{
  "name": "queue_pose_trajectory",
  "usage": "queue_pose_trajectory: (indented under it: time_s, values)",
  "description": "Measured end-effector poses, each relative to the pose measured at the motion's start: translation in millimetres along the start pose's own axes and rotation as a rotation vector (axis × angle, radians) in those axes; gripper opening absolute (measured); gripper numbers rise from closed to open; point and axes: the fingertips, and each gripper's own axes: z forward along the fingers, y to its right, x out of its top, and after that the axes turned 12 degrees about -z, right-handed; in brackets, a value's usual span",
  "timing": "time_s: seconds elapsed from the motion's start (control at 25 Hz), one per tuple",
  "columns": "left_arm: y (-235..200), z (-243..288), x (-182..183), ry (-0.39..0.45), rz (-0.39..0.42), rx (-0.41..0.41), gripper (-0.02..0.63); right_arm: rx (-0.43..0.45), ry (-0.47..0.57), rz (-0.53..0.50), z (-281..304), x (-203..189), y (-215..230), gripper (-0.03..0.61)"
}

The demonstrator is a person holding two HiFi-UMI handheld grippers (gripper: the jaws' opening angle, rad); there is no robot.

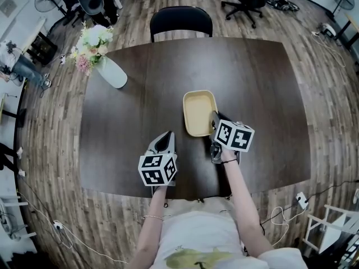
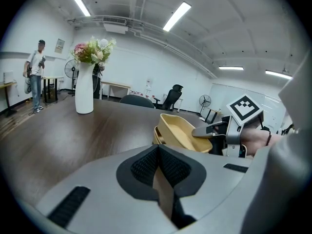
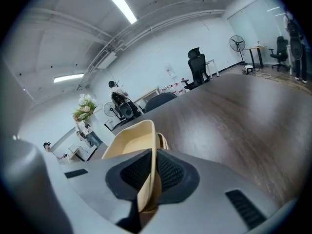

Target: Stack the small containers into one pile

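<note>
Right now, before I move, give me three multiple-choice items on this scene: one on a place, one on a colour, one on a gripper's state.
1. Where on the table does the vase stand?
A. far left corner
B. near right corner
C. dead centre

2. What colour is the container?
A. blue
B. pale yellow
C. black

3. What is the right gripper doing?
A. open above the table
B. shut on nothing
C. shut on the container's rim

Answers: 1 A, the head view shows the vase at the far left corner. 2 B, the container is pale yellow in all three views. 3 C, the right gripper view shows the pads pinching the rim.
</note>
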Motion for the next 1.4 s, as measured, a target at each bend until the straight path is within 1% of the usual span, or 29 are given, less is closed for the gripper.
queue_pose_trajectory:
  time_s: [0.4,0.68,0.88,0.96,1.16,1.28,1.4]
  values:
    - [-9,1,0,-0.007,-0.008,0.008,0.025,-0.026,-0.033,-0.031,8,-7,0,0.043]
    - [-7,1,-2,-0.012,-0.007,0.003,0.025,-0.001,-0.043,-0.101,10,-11,-7,0.044]
    - [-5,2,-1,-0.01,-0.005,-0.001,0.025,0.004,-0.039,-0.123,11,-11,-9,0.048]
    - [-5,2,-1,-0.009,-0.005,-0.002,0.025,0.001,-0.03,-0.129,11,-10,-8,0.075]
    - [-1,3,0,-0.003,0.0,-0.011,0.025,-0.008,-0.006,-0.105,10,-11,-4,0.15]
    - [3,2,1,0.004,0.005,-0.017,0.025,0.002,0.005,-0.088,8,-11,-2,0.169]
    - [6,0,5,0.016,0.012,-0.024,0.025,0.012,0.026,-0.078,2,-7,-3,0.17]
